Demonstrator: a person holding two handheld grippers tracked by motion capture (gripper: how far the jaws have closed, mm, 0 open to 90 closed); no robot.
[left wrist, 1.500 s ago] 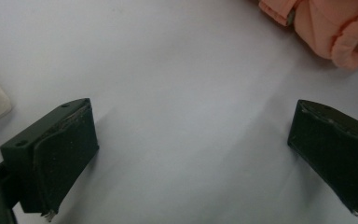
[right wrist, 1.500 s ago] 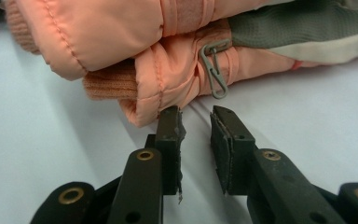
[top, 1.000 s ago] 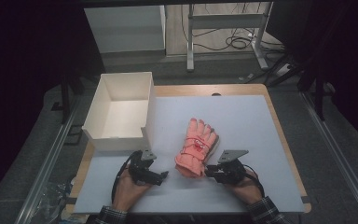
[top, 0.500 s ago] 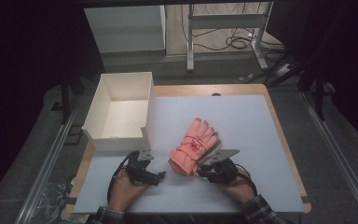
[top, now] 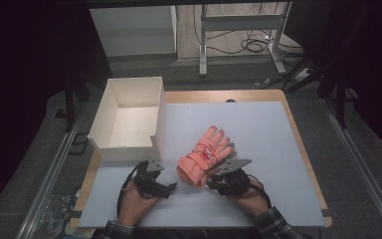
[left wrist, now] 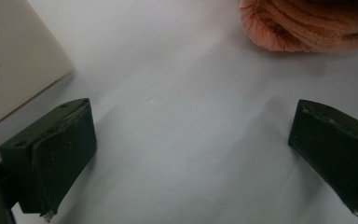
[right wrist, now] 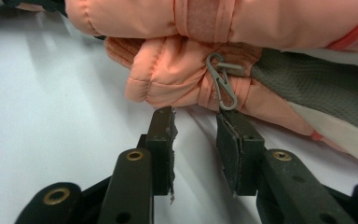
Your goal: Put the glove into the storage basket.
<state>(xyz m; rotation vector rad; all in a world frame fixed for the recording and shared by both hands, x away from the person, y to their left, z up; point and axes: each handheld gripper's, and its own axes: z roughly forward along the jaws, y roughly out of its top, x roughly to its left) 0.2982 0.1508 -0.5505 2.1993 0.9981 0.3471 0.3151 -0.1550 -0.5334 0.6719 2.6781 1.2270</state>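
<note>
Plaid sleeves [top: 273, 226]; black tongs [right wrist: 196, 140] with brass-ringed screw holes, frayed pads [right wrist: 164, 144], trailing black cables.

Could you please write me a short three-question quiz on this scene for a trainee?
1. True or false: the left tongs are shut on the pink glove.
2. Multiple choice: where is the white box? A) on the table's left side, open and empty; B) on top of the glove; C) between the two tongs.
3. Fill in: the right tongs are slightly open, their tips just short of the glove's small grey ____.

Key:
1. False; their jaws stand wide apart over bare table.
2. A.
3. Clip.
</note>
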